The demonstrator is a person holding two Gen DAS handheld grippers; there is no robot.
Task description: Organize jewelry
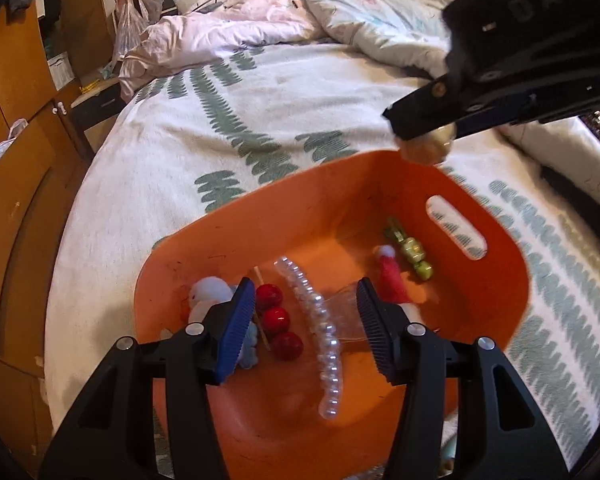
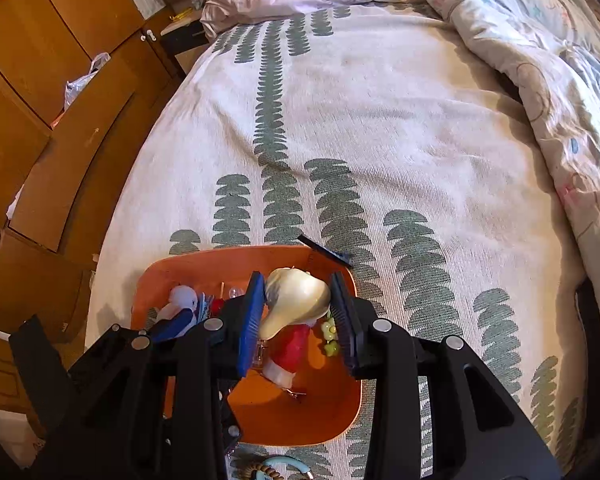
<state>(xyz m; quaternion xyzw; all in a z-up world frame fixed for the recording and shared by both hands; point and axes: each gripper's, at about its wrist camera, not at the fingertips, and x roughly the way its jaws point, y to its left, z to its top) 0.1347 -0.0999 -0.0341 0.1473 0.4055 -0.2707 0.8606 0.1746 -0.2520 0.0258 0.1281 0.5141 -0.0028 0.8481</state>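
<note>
In the orange bin (image 1: 380, 184) on the bed (image 1: 260, 120), 3 red beads (image 1: 278, 320) lie left of a pearl clip (image 1: 320, 328). The left gripper (image 1: 306, 328) gapes wide above them (holding nothing). The right gripper (image 2: 298, 304) clamps a cream clip (image 2: 296, 296) over the bin.

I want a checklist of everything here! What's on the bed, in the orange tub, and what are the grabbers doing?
Surface: bedspread with green leaf print.
Job's things: orange tub holds a pearl clip, red bead clip, Santa hat clip and green clip; a cream shell-shaped clip is in the right gripper.
Clutter: rumpled quilt, plastic bag.
Grippers: left gripper jaws open over the tub; right gripper jaws shut on the shell-shaped clip.
Cables: nothing seen.
Surroundings: wooden cabinets.
</note>
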